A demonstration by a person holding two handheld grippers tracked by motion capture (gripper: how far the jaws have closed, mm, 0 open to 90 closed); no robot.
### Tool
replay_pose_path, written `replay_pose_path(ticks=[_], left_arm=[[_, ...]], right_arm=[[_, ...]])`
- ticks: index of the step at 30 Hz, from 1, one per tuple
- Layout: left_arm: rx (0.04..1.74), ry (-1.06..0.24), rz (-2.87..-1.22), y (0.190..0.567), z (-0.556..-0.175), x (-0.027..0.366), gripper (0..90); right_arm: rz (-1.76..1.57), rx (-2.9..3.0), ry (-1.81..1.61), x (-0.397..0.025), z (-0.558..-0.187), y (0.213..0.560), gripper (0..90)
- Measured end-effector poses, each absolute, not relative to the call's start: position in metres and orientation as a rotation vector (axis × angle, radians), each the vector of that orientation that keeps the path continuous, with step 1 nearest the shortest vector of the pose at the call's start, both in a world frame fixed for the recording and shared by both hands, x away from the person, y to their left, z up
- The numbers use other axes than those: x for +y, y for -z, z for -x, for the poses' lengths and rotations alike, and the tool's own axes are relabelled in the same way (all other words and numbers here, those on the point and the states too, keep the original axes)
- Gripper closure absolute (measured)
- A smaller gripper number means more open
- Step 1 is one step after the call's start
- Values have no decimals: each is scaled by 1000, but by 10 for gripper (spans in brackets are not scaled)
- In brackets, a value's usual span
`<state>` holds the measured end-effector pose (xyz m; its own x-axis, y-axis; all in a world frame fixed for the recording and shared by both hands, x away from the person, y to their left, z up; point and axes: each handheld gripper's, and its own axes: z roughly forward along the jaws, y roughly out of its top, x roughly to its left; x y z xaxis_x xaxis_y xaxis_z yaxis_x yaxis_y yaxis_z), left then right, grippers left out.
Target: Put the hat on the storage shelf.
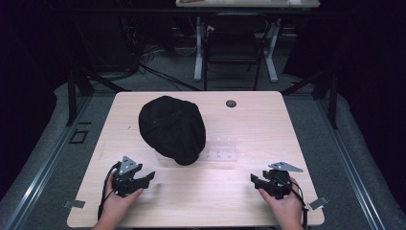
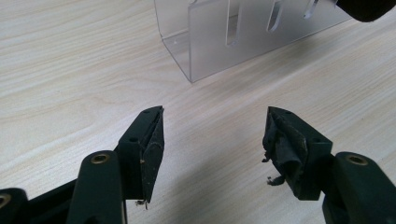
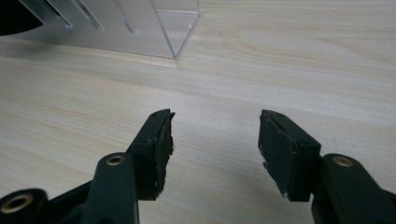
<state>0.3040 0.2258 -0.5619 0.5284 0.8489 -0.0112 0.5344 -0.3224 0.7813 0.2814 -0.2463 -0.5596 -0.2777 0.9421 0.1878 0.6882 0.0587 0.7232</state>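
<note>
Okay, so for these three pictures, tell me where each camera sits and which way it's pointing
High view: above the person's side, looking forward and down on the wooden table, black cap, clear acrylic stand; both hands, left gripper, right gripper show.
Left gripper view: rides the left gripper, looking along its open jaws at the stand's end.
Right gripper view: rides the right gripper, open jaws, facing the stand's other end.
Shared: both gripper views see the stand and the cap's edge.
</note>
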Motion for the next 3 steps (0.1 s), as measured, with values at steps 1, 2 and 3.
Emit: replay_pose_path(ticks=[1, 2, 3], left_arm=[[1121, -528, -2003, 562, -304, 226, 387], [1121, -528, -2003, 562, -304, 226, 387], [1120, -531, -1999, 562, -305, 226, 387]], right_arm=[[-1633, 2006, -1056, -245, -281, 559, 452], [-1633, 2006, -1056, -245, -281, 559, 452], [-1633, 2008, -1064, -244, -281, 559, 456]])
